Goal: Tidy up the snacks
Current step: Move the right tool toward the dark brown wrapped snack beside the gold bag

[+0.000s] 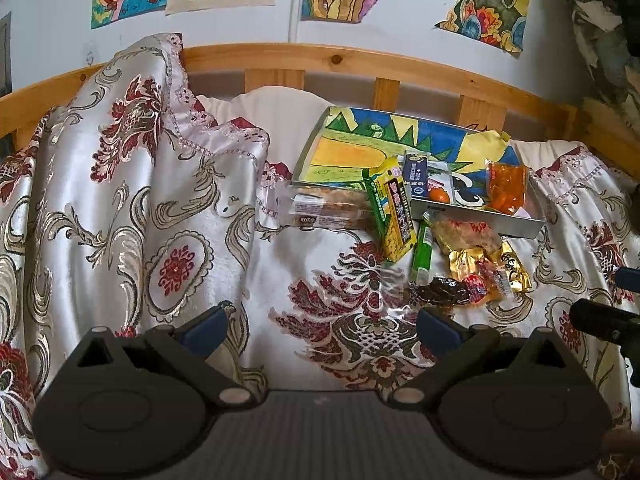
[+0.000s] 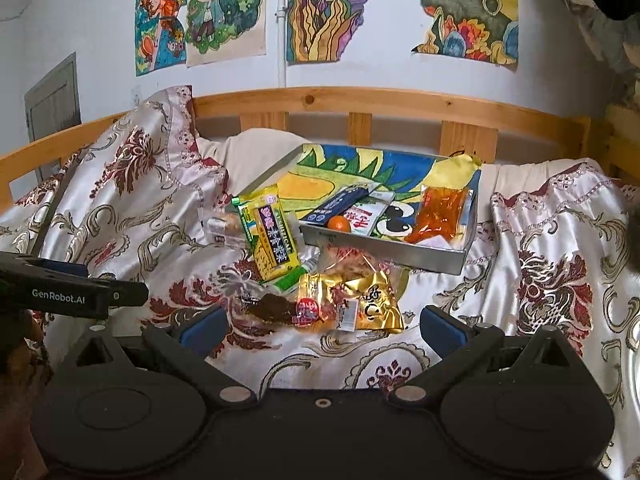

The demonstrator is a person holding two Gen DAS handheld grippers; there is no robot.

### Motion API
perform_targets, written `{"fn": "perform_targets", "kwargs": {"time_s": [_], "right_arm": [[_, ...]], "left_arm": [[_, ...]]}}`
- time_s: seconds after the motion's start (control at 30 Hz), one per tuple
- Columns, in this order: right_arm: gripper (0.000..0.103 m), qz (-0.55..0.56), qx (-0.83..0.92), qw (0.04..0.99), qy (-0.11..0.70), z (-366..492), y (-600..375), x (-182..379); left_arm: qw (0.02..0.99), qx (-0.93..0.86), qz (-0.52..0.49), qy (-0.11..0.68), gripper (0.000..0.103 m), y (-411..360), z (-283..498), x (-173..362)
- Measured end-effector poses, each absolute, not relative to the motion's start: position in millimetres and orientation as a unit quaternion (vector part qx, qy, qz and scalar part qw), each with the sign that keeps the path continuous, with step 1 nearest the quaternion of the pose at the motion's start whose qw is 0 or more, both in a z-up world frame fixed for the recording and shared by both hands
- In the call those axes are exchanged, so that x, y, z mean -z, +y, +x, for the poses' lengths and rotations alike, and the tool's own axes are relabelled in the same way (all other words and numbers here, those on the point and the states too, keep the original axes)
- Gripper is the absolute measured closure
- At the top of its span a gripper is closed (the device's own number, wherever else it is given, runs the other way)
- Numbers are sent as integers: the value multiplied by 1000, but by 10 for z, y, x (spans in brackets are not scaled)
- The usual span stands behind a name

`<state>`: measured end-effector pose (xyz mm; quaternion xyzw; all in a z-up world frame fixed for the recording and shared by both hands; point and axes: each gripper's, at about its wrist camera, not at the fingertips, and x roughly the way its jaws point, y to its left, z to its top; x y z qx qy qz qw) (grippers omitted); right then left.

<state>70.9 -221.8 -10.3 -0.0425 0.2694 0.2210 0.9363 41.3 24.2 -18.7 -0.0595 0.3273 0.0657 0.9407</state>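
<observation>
The left tool (image 1: pixel 320 328) is seen low in the left wrist view, its blue-padded fingers (image 1: pixel 204 326) spread wide with nothing between them, above a patterned satin bedspread (image 1: pixel 120 184) that is bunched up high at the left of the frame. Right of centre, a clear-wrapped cake (image 1: pixel 328 208) is laid on the bedspread just left of a yellow-green packet (image 1: pixel 394 212), which is leaned against the near left corner of a shallow metal tray (image 1: pixel 520 229). Inside the tray, over a coloured drawing, a dark blue packet (image 1: pixel 416 172), a small orange (image 1: pixel 439 195) and an orange sauce pouch (image 1: pixel 507 186) are found. In front of the tray, a green tube (image 1: pixel 423 250), a dark brown snack (image 1: pixel 442 291) and a gold wrapper (image 1: pixel 516 272) are scattered close together.

In the right wrist view, the right tool (image 2: pixel 320 326) is likewise held spread and empty at the bottom, with the gold wrapper (image 2: pixel 378 300) just beyond its fingers. The other tool's black body is visible at the left edge. A wooden bed rail (image 2: pixel 360 100) is seen behind, with drawings (image 2: pixel 224 8) on the wall
</observation>
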Motion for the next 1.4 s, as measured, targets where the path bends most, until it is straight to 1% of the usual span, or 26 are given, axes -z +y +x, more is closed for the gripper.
{"fn": "perform_targets", "kwargs": {"time_s": [0.4, 0.87, 1.1, 1.4], "right_arm": [[1, -54, -242, 922, 298, 798, -2149, 158], [1, -70, -272, 911, 303, 1074, -2100, 173], [1, -129, -300, 900, 290, 1193, -2038, 284], [1, -202, -325, 887, 260, 1423, -1937, 544]], "left_arm": [[937, -76, -53, 336, 1, 238, 493, 200], [929, -80, -38, 360, 1, 216, 830, 201], [926, -64, -11, 372, 1, 171, 1105, 206], [914, -57, -27, 401, 1, 172, 1422, 330]]}}
